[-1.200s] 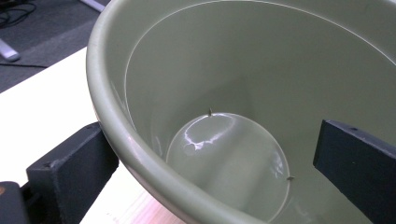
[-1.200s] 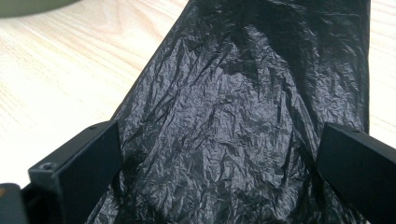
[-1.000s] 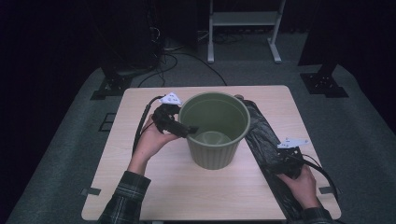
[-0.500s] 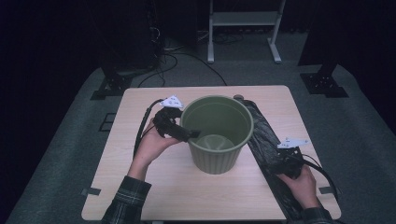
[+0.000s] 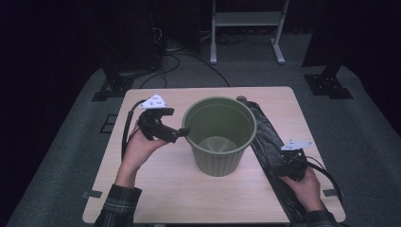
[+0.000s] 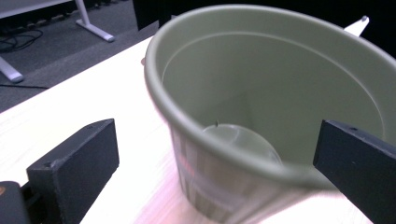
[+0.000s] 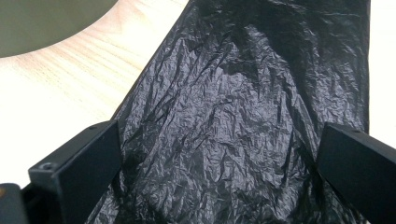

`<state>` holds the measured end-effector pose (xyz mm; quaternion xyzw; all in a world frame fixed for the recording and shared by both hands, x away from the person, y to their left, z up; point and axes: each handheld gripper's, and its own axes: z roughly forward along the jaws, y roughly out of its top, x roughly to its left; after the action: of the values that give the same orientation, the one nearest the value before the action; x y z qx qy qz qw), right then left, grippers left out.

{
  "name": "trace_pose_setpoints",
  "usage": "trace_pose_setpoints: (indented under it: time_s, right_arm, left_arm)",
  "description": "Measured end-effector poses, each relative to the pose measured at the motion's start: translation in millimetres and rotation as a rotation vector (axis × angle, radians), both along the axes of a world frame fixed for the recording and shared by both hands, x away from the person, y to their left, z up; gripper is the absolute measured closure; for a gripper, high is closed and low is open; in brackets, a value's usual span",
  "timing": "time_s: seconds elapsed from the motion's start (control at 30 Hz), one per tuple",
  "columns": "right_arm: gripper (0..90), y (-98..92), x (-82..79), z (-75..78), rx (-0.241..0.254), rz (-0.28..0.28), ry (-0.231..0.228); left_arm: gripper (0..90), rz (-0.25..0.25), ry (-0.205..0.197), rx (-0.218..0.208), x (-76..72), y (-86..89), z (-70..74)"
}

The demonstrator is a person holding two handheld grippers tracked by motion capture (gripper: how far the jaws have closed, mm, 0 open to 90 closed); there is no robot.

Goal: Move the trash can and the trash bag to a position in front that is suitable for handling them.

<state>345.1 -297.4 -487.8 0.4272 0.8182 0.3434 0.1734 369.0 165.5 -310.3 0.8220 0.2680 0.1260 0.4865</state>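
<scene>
- worktop (image 5: 161,189): olive plastic bin (image 5: 219,135) upright at its middle, crumpled black bin bag (image 5: 265,137) lying along its right side.
- left tool (image 5: 182,132): jaws spread, straddling the bin's left rim, hand tilted inward.
- right tool (image 5: 288,163): jaws spread, resting over the bag.

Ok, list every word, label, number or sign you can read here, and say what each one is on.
No text reads clearly.
Left tool, grey plate on top: small dark marks, too small to read.
Right tool, grey plate: faint marks, also too small.
Green bin: no label or lettering visible.
Black bag: plain, no print.
Table: plain wood grain, no markings.
</scene>
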Motion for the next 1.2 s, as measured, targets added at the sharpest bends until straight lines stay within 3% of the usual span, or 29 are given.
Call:
trace_pose_setpoints:
  time_s: [0.27,0.33,0.4,0.47,0.53,0.57,0.73,0.8,0.83,0.93,1.0,1.07,1.2]
  right_arm:
    - [0.0,0.0,0.0,0.0,0.000,0.000,0.000]
    - [0.0,0.0,0.0,0.0,0.000,0.000,0.000]
    - [0.0,0.0,0.0,0.0,0.000,0.000,0.000]
    - [0.0,0.0,0.0,0.1,0.000,0.000,0.000]
    - [0.0,0.0,0.0,0.0,0.000,0.000,0.000]
    - [0.0,0.0,0.0,0.0,0.000,0.000,0.000]
    - [0.0,0.0,-0.7,0.0,0.001,-0.001,0.000]
    - [0.0,0.0,-0.7,0.0,0.000,0.000,-0.001]
    - [0.0,0.0,-0.7,0.0,0.000,0.000,-0.001]
    - [0.0,0.2,-1.1,0.1,0.001,-0.012,0.000]
    - [0.0,-0.2,-1.3,1.9,0.005,-0.029,0.007]
    - [0.0,-3.1,-0.5,5.5,0.036,-0.034,-0.008]
    - [0.0,-5.3,4.5,8.4,0.060,-0.047,-0.026]
  left_arm:
    - [0.0,0.037,-0.007,-0.004,-20.0,23.6,-23.3]
    - [0.0,0.036,0.003,0.012,-27.9,29.8,-39.5]
    - [0.0,0.030,0.002,0.021,-30.7,31.4,-45.6]
    - [0.0,0.024,0.007,0.035,-38.9,35.2,-64.5]
    - [0.0,0.024,0.011,0.040,-41.2,36.4,-70.5]
    - [0.0,0.026,0.015,0.050,-44.8,38.7,-81.7]
    - [0.0,0.031,0.029,0.075,-50.0,42.2,-102.2]
    - [0.0,0.025,0.042,0.091,-53.5,44.5,-117.5]
    - [0.0,0.025,0.042,0.091,-53.5,44.5,-117.5]
    - [0.0,0.041,0.049,0.129,-59.0,47.9,-137.1]
    - [0.0,0.045,0.057,0.138,-59.9,48.4,-142.3]
    - [0.0,0.056,0.074,0.187,-60.6,50.1,-154.8]
    - [0.0,0.060,0.090,0.224,-58.7,50.2,-165.0]
